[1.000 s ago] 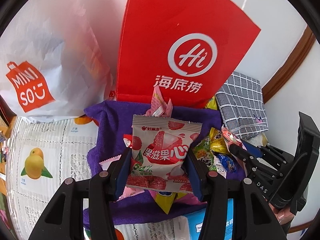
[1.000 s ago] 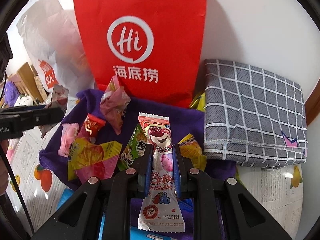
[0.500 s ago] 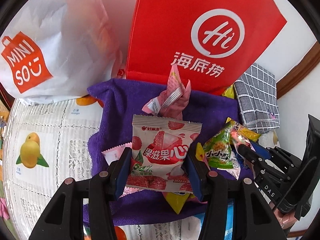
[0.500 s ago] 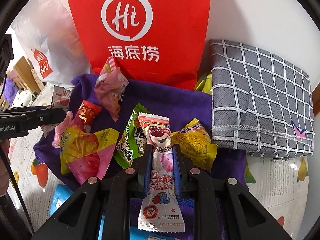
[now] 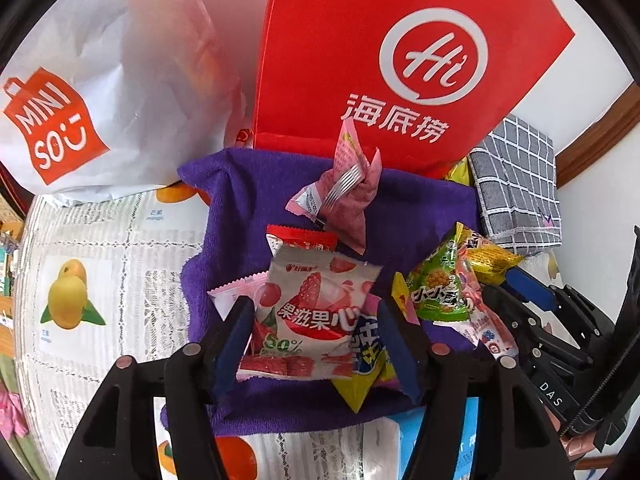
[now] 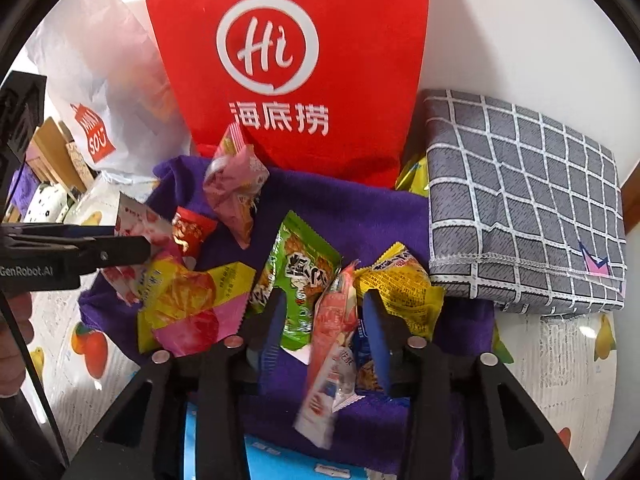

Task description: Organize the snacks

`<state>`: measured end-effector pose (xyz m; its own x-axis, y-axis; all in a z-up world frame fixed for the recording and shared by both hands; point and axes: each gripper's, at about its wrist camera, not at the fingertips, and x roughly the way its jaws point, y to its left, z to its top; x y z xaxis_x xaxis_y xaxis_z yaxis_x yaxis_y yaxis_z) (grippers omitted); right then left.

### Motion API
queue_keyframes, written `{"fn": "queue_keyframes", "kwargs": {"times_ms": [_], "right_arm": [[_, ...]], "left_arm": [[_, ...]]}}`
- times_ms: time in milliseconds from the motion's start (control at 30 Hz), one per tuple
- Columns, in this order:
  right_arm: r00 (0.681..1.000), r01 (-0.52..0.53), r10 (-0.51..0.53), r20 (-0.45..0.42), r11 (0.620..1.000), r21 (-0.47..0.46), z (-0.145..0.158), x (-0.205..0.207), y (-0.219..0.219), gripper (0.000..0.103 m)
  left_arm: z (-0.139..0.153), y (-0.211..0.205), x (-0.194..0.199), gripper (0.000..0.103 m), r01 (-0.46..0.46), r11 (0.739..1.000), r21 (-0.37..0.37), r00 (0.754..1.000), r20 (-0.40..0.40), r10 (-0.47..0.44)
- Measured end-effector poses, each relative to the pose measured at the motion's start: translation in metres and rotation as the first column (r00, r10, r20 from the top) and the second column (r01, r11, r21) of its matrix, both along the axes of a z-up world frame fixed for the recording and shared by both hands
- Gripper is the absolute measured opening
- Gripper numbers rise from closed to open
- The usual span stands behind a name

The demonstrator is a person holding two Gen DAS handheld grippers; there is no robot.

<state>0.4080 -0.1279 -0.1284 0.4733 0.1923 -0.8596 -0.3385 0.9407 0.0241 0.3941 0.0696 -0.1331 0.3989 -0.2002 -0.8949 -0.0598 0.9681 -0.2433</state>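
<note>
Where the desk (image 5: pixel 100 232) shows its fruit-print cover, the left view takes in more of the white Miniso bag (image 5: pixel 100 80), the right view the whole grey checked cloth (image 6: pixel 520 200). The red paper bag (image 6: pixel 288 60) stands upright behind the purple towel (image 5: pixel 248 208). The left gripper (image 5: pixel 316 320) has jaws opening around the strawberry packet (image 5: pixel 316 308), which lies flat on the pile. The right gripper (image 6: pixel 324 320) has jaws opening; the long pink packet (image 6: pixel 332 344) hangs tilted between them, its length running away from the camera, with bare towel beneath.
</note>
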Motion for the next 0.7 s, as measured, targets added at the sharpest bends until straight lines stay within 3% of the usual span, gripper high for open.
{"fn": "queue_keyframes", "kwargs": {"times_ms": [100,433,567,700], "right_arm": [[1.0,0.01,-0.01,0.008,1.0,0.026,0.008,-0.004,0.002,0.041],[0.999,0.045,-0.045,0.018,0.999,0.026,0.034,-0.034,0.002,0.041],[0.995,0.082,-0.082,0.062,0.997,0.0,0.062,-0.059,-0.006,0.041],[0.983,0.131,-0.13,0.13,0.991,-0.001,0.091,-0.091,-0.015,0.047]], "left_arm": [[0.01,0.0,-0.005,0.073,0.002,1.0,0.01,1.0,0.02,-0.002],[0.051,-0.027,-0.036,0.075,0.083,0.995,0.058,0.992,0.088,-0.088],[0.071,-0.039,-0.063,0.079,0.088,0.989,0.122,0.983,0.148,-0.105],[0.087,-0.042,-0.092,0.082,0.085,0.99,0.111,0.976,0.19,-0.105]]}}
